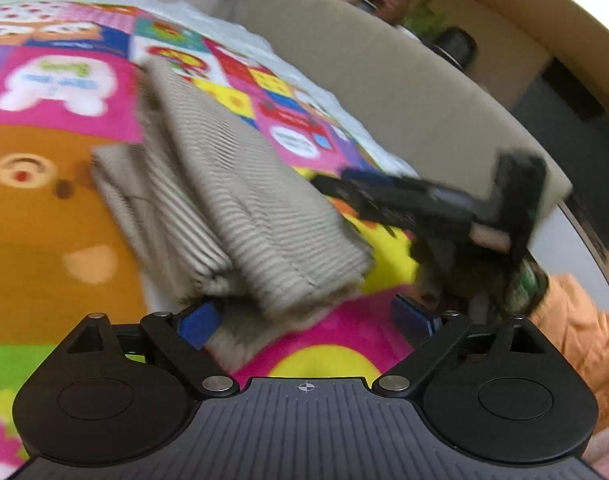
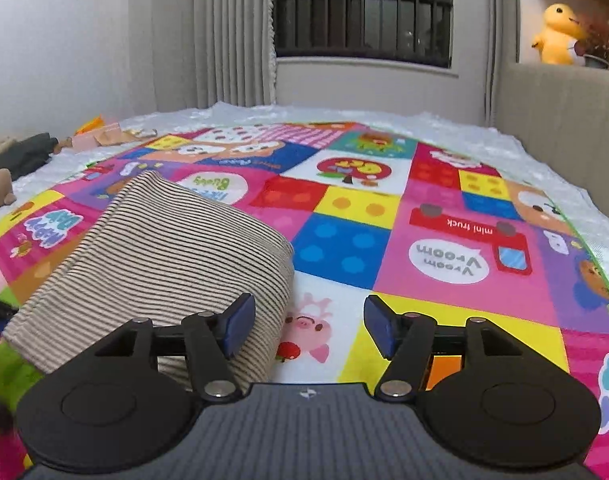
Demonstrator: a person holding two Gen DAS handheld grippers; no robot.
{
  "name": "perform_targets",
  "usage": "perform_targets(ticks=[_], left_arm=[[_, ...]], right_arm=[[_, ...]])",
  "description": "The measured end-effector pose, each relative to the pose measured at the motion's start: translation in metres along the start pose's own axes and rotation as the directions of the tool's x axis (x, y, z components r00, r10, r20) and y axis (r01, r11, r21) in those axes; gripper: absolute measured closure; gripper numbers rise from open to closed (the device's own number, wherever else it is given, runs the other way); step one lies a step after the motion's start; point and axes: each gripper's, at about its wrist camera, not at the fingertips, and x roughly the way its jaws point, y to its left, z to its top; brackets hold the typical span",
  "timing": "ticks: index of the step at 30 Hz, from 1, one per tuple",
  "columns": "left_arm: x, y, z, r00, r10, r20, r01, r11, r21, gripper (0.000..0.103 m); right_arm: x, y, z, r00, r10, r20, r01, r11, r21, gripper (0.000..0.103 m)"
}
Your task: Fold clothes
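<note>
Folding looks nearly done for this one. The striped beige garment (image 2: 156,256) lies in a thick folded bundle on the bright cartoon mat (image 2: 424,240), toward the mat's near left part in the right wrist view.

The right gripper (image 2: 308,330) has its jaws apart with nothing between them; one blue pad (image 2: 240,328) is in front of the bundle's near edge, but I can't tell if it touches. The left gripper (image 1: 304,320) also has its jaws spread wide. The bundle's near end sits between them, close to the left blue pad (image 1: 196,324), and it does not look pinched.

My guess is that the fold is just finished and both hands are letting go. Next, someone may need to pat the bundle flat or reach for more clothes, perhaps the orange cloth (image 1: 576,332) at the right edge.

The left wrist view is very blurry. The dark heap (image 2: 20,156) far off on the white bedsheet (image 2: 544,160) is too small to name.
</note>
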Motion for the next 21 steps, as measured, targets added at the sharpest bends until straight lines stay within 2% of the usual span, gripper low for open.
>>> perform_targets(ticks=[5, 9, 13, 18, 19, 21], left_arm=[[-0.015, 0.005, 0.026, 0.989, 0.086, 0.118, -0.081, 0.996, -0.049, 0.006], [-0.007, 0.015, 0.054, 0.972, 0.152, 0.181, -0.135, 0.985, -0.104, 0.004], [0.021, 0.032, 0.082, 0.952, 0.233, 0.198, -0.207, 0.968, -0.142, 0.004], [0.06, 0.053, 0.112, 0.93, 0.313, 0.193, -0.282, 0.944, -0.174, 0.005], [0.064, 0.055, 0.113, 0.928, 0.32, 0.189, -0.288, 0.941, -0.178, 0.007], [0.066, 0.057, 0.113, 0.928, 0.324, 0.183, -0.292, 0.939, -0.181, 0.029]], right_arm=[[-0.004, 0.003, -0.021, 0.997, -0.037, 0.062, 0.038, 0.999, -0.024, 0.028], [-0.006, -0.002, -0.038, 0.992, -0.062, 0.113, 0.059, 0.998, 0.027, 0.026], [-0.01, -0.007, -0.045, 0.985, -0.078, 0.151, 0.069, 0.995, 0.066, 0.023], [-0.015, -0.019, -0.051, 0.979, -0.069, 0.191, 0.043, 0.99, 0.134, 0.019], [-0.016, -0.021, -0.051, 0.978, -0.07, 0.195, 0.041, 0.988, 0.151, 0.019], [-0.017, -0.026, -0.053, 0.977, -0.073, 0.198, 0.037, 0.983, 0.181, 0.019]])
